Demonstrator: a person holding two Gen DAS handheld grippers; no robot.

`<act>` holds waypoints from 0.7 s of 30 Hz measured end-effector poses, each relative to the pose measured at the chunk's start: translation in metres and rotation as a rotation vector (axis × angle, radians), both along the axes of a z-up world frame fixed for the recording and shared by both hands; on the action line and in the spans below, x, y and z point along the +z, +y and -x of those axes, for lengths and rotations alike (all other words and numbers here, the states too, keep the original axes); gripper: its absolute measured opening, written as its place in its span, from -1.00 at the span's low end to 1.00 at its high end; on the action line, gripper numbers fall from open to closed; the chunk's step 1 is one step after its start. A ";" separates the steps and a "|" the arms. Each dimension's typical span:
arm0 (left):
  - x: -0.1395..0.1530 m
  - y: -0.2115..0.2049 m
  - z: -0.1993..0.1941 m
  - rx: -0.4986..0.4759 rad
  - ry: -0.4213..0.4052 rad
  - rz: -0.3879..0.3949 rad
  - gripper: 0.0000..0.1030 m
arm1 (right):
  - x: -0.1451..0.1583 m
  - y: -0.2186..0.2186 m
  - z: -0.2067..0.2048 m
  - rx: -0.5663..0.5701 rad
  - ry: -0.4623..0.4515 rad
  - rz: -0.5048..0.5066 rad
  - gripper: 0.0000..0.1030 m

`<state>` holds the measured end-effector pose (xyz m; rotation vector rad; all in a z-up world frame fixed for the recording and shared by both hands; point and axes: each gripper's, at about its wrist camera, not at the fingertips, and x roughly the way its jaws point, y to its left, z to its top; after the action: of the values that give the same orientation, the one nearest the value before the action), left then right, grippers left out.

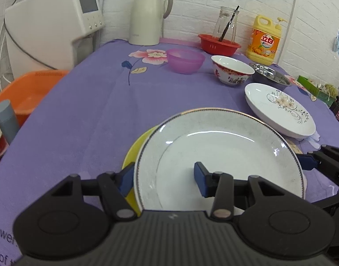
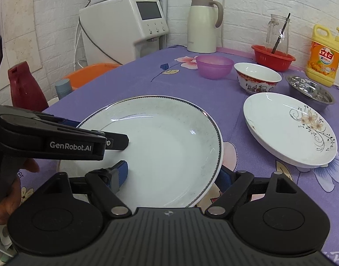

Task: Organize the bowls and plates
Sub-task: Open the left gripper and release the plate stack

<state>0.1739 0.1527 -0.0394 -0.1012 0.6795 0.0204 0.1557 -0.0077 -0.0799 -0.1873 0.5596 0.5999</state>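
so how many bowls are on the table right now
4, all at the far side: purple plastic bowl, red-patterned china bowl, steel bowl, red colander bowl by the wall. More could be hidden beyond the frame.

yellow plate (image 1: pixel 136 148) mostly hidden under the grey-rimmed plate (image 1: pixel 216 155), only a crescent shows at left; near rim of that plate covered by the left gripper (image 1: pixel 164 180) body; right gripper (image 1: pixel 311 163) cut off by the frame edge in left view, grip unreadable there; hand (image 2: pixel 5 201) cut by left edge in right view; green box (image 1: pixel 313 88) contents too blurred to tell; printed text at lower left of tablecloth (image 1: pixel 80 110) clipped, illegible; detergent bottle (image 2: pixel 324 59) label small print unreadable
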 end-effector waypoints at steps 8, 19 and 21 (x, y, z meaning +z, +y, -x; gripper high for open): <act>0.018 0.001 0.005 0.015 -0.088 -0.024 0.24 | 0.001 -0.015 -0.005 -0.042 0.015 -0.068 1.00; 0.043 -0.025 -0.024 -0.022 -0.125 0.039 0.45 | 0.027 -0.073 -0.020 -0.161 -0.027 -0.215 1.00; 0.045 -0.034 -0.028 -0.036 -0.127 0.040 0.46 | 0.029 -0.088 -0.028 -0.210 -0.032 -0.225 1.00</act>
<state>0.2021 0.1189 0.0060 -0.1272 0.5545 -0.0342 0.1837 -0.0962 -0.0505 0.0738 0.4696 0.4509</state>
